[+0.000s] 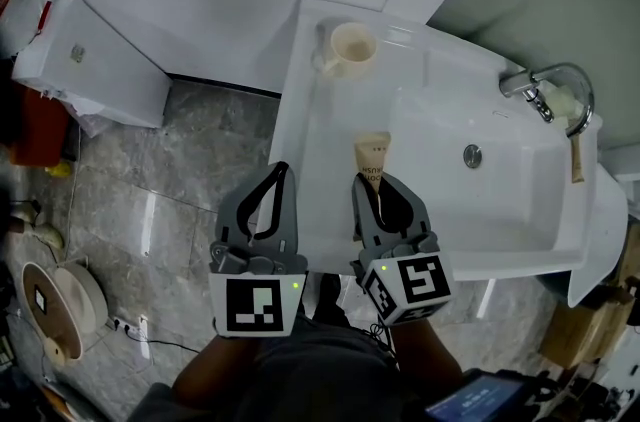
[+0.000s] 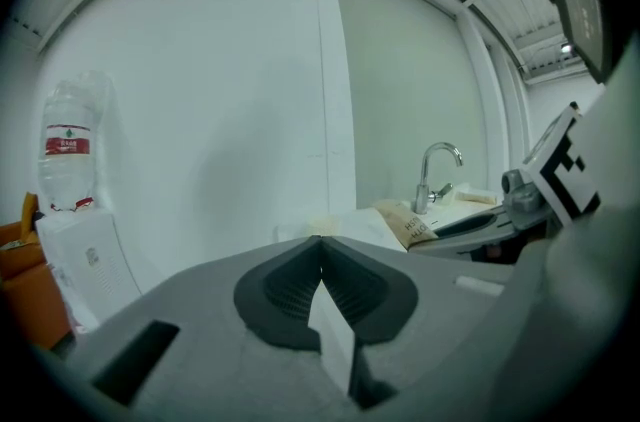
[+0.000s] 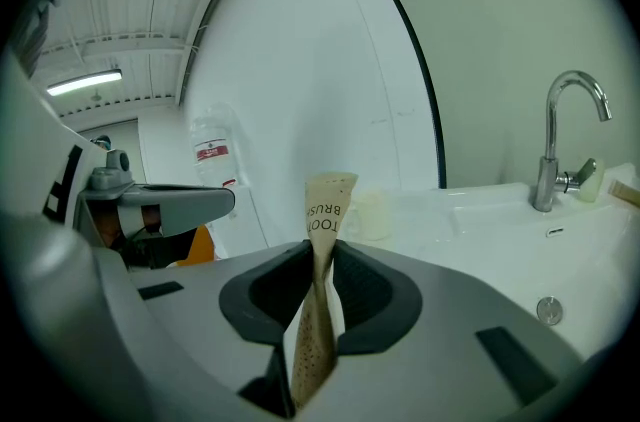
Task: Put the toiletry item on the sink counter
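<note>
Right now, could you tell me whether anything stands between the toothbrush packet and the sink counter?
Nothing visible does. The right gripper holds the toothbrush packet clamped above the sink counter, and the white surface near it looks bare. The cup stands at the far corner, well aside.

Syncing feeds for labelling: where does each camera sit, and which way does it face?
Head view: on the head, facing steeply down at the sink; left claw, right claw and torso show.
Left gripper view: on the left claw, facing a white wall along shut jaws; right claw at right.
Right gripper view: on the right claw, facing cup and faucet past the gripped packet; left claw at left.
Shared: all three show faucet and packet.
</note>
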`<action>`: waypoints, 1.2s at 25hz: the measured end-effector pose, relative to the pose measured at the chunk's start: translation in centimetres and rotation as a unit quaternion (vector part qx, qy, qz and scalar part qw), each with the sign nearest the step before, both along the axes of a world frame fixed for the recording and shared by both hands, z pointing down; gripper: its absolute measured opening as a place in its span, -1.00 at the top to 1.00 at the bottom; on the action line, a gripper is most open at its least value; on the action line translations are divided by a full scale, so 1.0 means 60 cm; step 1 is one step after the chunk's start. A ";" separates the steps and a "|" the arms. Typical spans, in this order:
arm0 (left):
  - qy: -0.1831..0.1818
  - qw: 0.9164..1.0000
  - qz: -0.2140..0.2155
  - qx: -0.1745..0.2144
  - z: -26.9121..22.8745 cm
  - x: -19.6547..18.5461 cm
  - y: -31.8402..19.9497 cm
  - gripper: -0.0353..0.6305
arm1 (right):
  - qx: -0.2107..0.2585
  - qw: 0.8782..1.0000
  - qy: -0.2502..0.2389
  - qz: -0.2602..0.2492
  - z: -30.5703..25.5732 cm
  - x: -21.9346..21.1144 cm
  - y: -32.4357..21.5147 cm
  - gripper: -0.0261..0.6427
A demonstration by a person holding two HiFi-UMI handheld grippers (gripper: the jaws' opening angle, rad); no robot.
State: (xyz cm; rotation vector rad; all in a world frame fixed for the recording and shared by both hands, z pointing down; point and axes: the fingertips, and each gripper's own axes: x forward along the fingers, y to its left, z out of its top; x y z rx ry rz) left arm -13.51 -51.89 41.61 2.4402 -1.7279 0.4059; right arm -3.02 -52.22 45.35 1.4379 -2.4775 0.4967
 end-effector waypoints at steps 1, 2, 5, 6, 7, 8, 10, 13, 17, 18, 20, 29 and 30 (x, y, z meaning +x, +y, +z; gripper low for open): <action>0.000 1.000 0.001 -0.003 0.005 0.001 -0.005 0.86 | -0.003 1.000 0.000 -0.001 0.006 -0.001 -0.004 0.72; 0.000 1.000 0.001 -0.005 0.010 0.001 -0.009 0.86 | -0.006 1.000 0.000 -0.001 0.012 -0.001 -0.007 0.72; 0.003 1.000 0.001 -0.012 0.024 0.004 -0.022 0.86 | -0.018 1.000 -0.001 -0.001 0.032 -0.002 -0.016 0.72; 0.006 1.000 0.000 -0.014 0.029 0.004 -0.025 0.86 | -0.023 1.000 -0.001 -0.001 0.039 -0.002 -0.018 0.72; 0.007 1.000 -0.001 -0.016 0.033 0.004 -0.029 0.86 | -0.029 1.000 0.000 0.001 0.045 -0.001 -0.019 0.72; 0.006 1.000 0.000 -0.019 0.038 0.004 -0.031 0.86 | -0.033 0.999 0.000 0.002 0.051 0.000 -0.020 0.72; 0.004 1.000 0.001 -0.025 0.048 0.004 -0.035 0.86 | -0.037 0.999 0.001 -0.001 0.060 -0.001 -0.023 0.72; 0.002 0.999 0.003 -0.033 0.060 0.003 -0.040 0.86 | -0.047 0.999 0.003 -0.006 0.075 -0.005 -0.027 0.72; 0.007 0.999 -0.001 -0.042 0.072 0.000 -0.050 0.86 | -0.060 0.998 0.007 -0.009 0.093 -0.008 -0.031 0.72; 0.010 0.999 -0.004 -0.045 0.075 -0.001 -0.052 0.86 | -0.062 0.998 0.008 -0.010 0.097 -0.008 -0.033 0.72; 0.009 0.999 -0.005 -0.047 0.079 -0.004 -0.055 0.86 | -0.065 0.998 0.010 -0.012 0.103 -0.009 -0.035 0.72; 0.008 0.999 -0.003 -0.054 0.096 -0.010 -0.062 0.86 | -0.078 0.997 0.016 -0.013 0.123 -0.015 -0.036 0.72; 0.008 0.999 -0.003 -0.053 0.096 -0.011 -0.063 0.86 | -0.078 0.997 0.017 -0.013 0.124 -0.016 -0.037 0.72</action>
